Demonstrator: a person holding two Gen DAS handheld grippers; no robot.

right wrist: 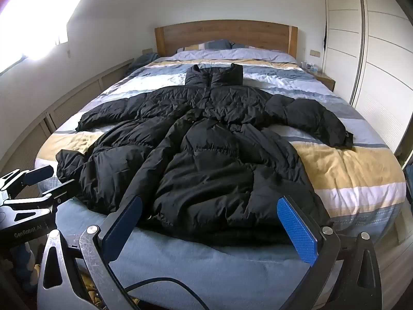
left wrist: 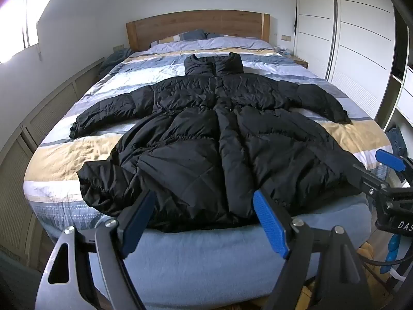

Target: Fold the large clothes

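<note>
A black puffer coat (left wrist: 211,134) lies spread flat, front up, on a bed (left wrist: 72,155) covered with a striped quilt in blue, white and yellow. Its collar points toward the wooden headboard (left wrist: 196,25), its two sleeves stretch out to either side, and its hem reaches the foot of the bed, just above the pale blue side of the mattress (left wrist: 196,255).

The left gripper (left wrist: 204,222) hangs just off the foot of the bed, angled downward, with its blue-padded fingers (left wrist: 271,222) spread wide and nothing between them; the coat's hem lies just beyond their tips. The right gripper (right wrist: 209,222) hovers beside it in the same pose, its fingers (right wrist: 296,227) also wide apart and empty, close to the hem without touching it. Each gripper shows at the edge of the other's view. White wardrobe doors (left wrist: 361,38) stand along the right side of the room.
</note>
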